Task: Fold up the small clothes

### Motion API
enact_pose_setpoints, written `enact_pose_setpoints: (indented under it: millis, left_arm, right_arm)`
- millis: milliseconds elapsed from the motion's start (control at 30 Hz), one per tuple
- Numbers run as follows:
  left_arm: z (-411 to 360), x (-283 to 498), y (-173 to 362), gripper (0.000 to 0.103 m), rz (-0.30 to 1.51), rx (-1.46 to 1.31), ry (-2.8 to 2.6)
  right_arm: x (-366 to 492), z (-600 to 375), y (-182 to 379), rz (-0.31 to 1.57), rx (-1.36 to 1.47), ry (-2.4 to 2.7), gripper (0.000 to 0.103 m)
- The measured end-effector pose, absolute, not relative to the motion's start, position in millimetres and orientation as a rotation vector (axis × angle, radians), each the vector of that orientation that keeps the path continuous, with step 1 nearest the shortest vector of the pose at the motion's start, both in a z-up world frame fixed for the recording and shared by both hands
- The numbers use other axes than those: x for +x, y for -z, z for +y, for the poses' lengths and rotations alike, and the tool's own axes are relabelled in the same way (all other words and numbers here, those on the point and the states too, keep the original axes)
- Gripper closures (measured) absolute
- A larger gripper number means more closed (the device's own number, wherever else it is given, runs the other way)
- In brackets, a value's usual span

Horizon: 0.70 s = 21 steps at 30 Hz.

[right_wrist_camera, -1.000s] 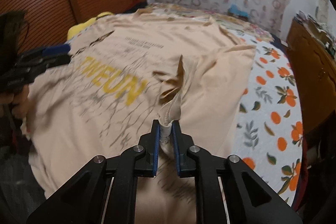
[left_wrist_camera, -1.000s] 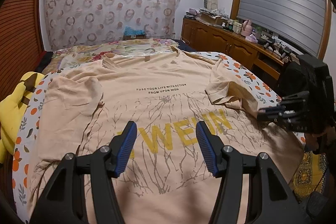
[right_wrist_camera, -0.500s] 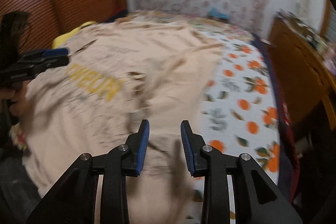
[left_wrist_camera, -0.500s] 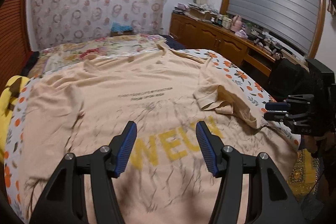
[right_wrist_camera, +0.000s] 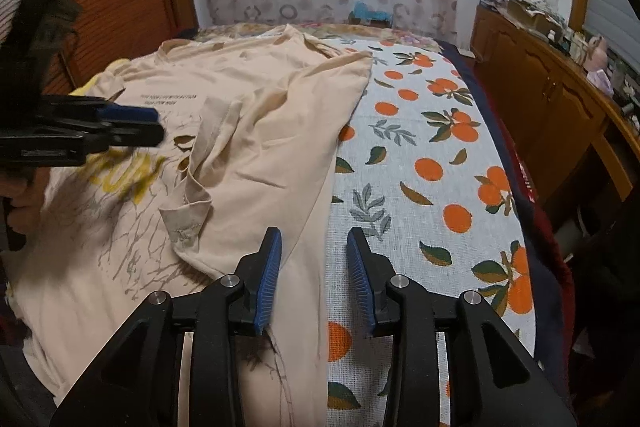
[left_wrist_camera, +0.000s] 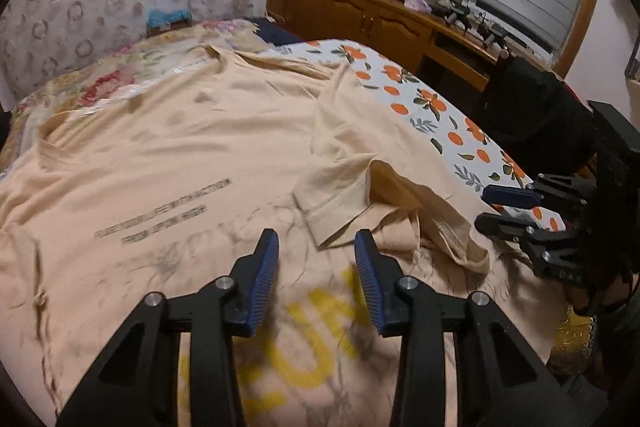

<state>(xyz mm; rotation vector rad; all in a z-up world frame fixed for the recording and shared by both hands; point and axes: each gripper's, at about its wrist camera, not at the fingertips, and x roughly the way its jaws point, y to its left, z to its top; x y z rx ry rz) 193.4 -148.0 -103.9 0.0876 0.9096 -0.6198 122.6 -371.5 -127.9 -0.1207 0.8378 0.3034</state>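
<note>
Clearly, the limp, light T-shirt (right_wrist_camera: 256, 131) is being spread on the bed (right_wrist_camera: 420, 163); its hem is judged best pinched. Left gripper (left_wrist_camera: 316, 267) fingers are closing, right gripper (right_wrist_camera: 314, 267) fingers opening, nothing being held.

Small print on T-shirt (left_wrist_camera: 160, 215) blurred, yellow lettering (left_wrist_camera: 304, 343) cut off
</note>
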Motion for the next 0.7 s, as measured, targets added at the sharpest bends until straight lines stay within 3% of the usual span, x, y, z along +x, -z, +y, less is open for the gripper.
enact_pose_setpoints:
  millis: [200, 267, 700]
  left_arm:
    - [-167, 205, 112, 0.066, 0.914, 0.159, 0.598]
    - [-169, 205, 113, 0.099, 0.906, 0.186, 0.604]
    - [-104, 218, 84, 0.102, 0.845, 0.145, 0.523]
  right_arm:
    - [121, -372, 129, 0.825, -0.125, -0.305, 0.069]
    - [121, -373, 129, 0.825, -0.116, -0.310, 0.069]
    - [120, -372, 129, 0.823, -0.119, -0.312, 0.069]
